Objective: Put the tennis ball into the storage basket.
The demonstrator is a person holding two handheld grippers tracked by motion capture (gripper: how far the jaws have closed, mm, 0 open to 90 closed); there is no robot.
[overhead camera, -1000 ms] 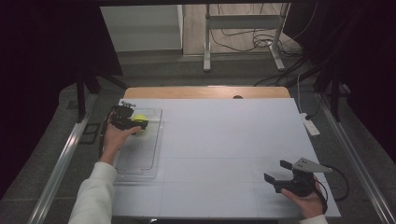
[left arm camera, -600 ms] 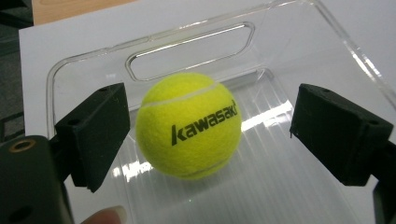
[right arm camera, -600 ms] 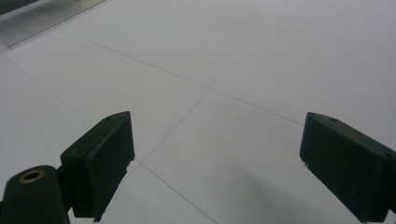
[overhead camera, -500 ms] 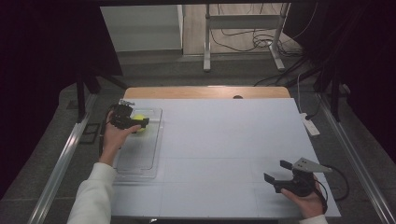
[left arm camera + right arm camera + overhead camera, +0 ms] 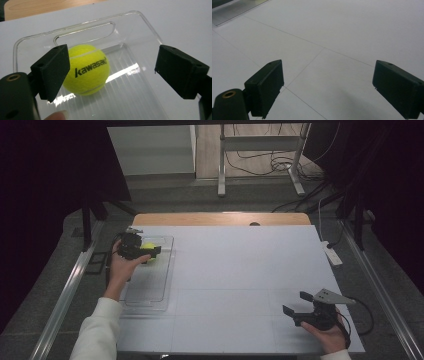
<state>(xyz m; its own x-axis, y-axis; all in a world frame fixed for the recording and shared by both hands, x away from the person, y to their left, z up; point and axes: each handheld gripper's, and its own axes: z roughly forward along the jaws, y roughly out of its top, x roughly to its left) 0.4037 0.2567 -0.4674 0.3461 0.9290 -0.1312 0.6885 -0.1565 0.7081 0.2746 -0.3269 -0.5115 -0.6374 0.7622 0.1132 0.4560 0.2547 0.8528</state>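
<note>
Dark curtains and a grey floor surrounded the white table (image 5: pixel 240 285), with a strip of bare wood along its far edge. Near the table's left edge lay a clear plastic tray (image 5: pixel 150 290), its handle slot at the far end. A yellow tennis ball (image 5: pixel 148 246) sat in the tray's far end, just short of that slot; in the left gripper view the ball (image 5: pixel 86 68) carried black lettering.

Your left gripper (image 5: pixel 142 251) hung over that far end of the tray. Its 2 jaws had just been closing a little, yet they stood well apart, with the ball between them. The ball lay next to 1 jaw, and a wide gap remained to the other. Whether that near jaw touched the ball, I could not tell.

Your right gripper (image 5: pixel 300 304) rested near the table's near right corner, well apart from the tray, with its jaws spread wide over bare white surface and nothing between them.
</note>
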